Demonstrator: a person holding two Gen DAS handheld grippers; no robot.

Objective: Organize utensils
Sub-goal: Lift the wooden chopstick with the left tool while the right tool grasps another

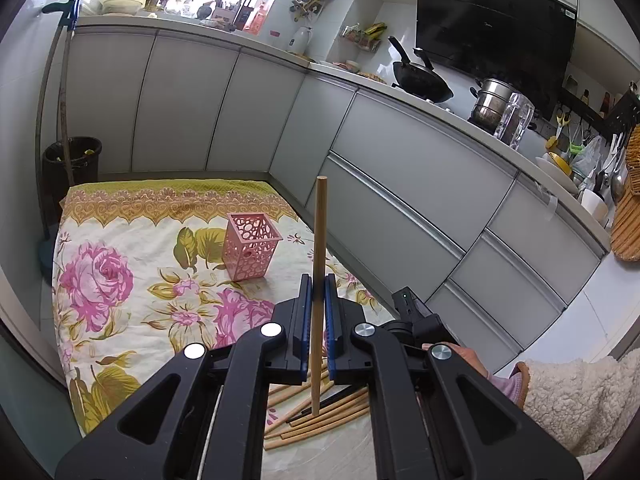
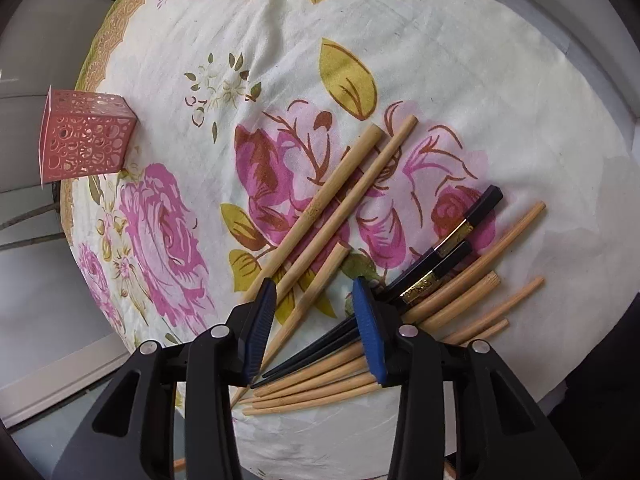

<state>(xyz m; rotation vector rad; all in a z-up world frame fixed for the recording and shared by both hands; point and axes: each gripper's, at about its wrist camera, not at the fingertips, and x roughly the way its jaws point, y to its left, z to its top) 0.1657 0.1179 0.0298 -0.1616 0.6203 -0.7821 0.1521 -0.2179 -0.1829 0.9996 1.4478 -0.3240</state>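
Your left hand-held gripper (image 1: 319,292) clamps one bamboo chopstick (image 1: 319,240) upright, ready for the pink holder (image 1: 251,246) ahead; your right hand-held gripper (image 2: 314,304) gapes above the pile (image 2: 360,272).

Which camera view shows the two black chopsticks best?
The right wrist view: the black chopsticks lie in full there, gold bands visible, among the bamboo chopsticks on the floral cloth. In the left wrist view only dark slivers show in the pile, mostly hidden behind the left gripper.
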